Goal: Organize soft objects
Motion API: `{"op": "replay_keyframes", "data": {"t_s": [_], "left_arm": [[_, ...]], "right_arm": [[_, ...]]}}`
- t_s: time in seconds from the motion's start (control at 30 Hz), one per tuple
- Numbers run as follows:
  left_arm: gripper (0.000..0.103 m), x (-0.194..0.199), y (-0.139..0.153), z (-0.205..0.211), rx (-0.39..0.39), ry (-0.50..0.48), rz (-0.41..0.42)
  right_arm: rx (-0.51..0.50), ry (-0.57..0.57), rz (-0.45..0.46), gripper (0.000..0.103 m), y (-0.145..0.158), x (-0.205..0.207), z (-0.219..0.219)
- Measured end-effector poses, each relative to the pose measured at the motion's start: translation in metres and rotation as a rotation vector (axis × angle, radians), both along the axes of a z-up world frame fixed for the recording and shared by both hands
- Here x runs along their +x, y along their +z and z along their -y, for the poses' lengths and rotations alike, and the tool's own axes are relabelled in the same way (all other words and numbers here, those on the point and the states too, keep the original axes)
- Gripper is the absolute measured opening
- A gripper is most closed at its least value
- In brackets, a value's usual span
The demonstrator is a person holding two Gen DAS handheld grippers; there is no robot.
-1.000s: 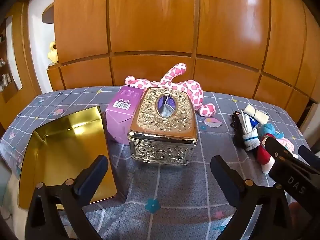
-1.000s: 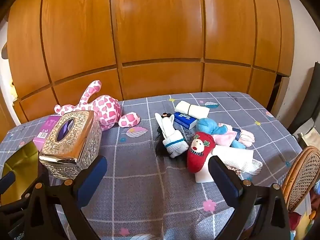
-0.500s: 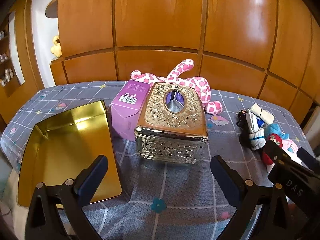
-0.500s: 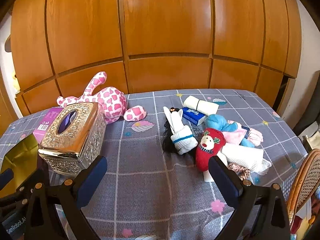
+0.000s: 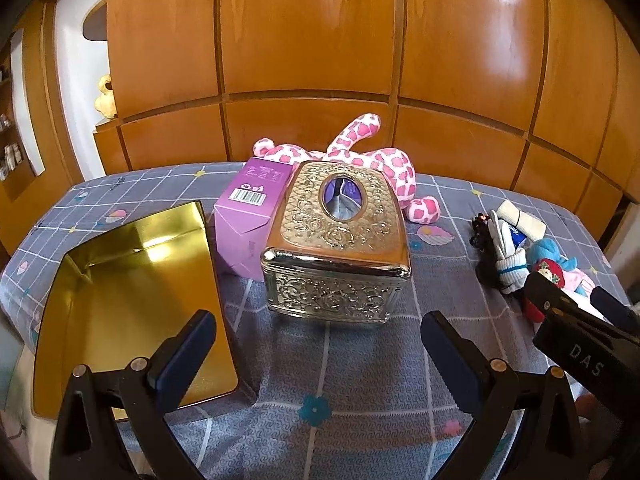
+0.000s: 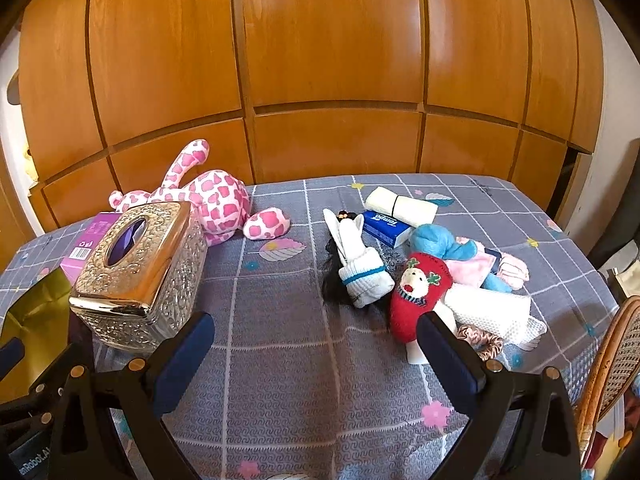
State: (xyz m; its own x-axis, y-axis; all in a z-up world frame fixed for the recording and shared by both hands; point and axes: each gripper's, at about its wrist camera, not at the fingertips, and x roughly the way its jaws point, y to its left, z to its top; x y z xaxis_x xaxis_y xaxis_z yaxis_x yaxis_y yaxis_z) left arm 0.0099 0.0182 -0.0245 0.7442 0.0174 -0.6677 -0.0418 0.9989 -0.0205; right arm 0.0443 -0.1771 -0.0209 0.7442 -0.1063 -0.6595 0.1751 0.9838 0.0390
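Observation:
A pile of soft things lies at the table's right: a rolled white sock (image 6: pixel 362 276), a red Santa sock (image 6: pixel 418 292), a blue plush (image 6: pixel 436 242), a white cloth (image 6: pixel 490 310) and a pink scrunchie (image 6: pixel 482 342). A pink spotted plush (image 6: pixel 212 204) lies behind the silver tissue box (image 5: pixel 338 240). An open gold tin (image 5: pixel 132 300) sits at the left. My left gripper (image 5: pixel 316 354) is open and empty in front of the tissue box. My right gripper (image 6: pixel 314 354) is open and empty, in front of the pile.
A purple carton (image 5: pixel 250 216) stands between tin and tissue box. A blue tissue pack (image 6: pixel 386 224) and a rolled white towel (image 6: pixel 400 208) lie behind the pile. A wicker chair (image 6: pixel 612 364) stands at the right edge. Wooden panels back the table.
Both grippers have drifted slightly forward and up; the objects appear a little nearer the middle of each view. Nothing was grasped or moved.

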Motion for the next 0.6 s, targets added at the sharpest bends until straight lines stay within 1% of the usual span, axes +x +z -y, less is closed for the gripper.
{"op": "replay_keyframes", "data": {"t_s": [0.6], "left_arm": [[0.103,0.000,-0.003,0.007,0.010,-0.019,-0.005]], "right_arm": [[0.013,-0.022,-0.006,0.103,-0.003,0.002,0.014]]}}
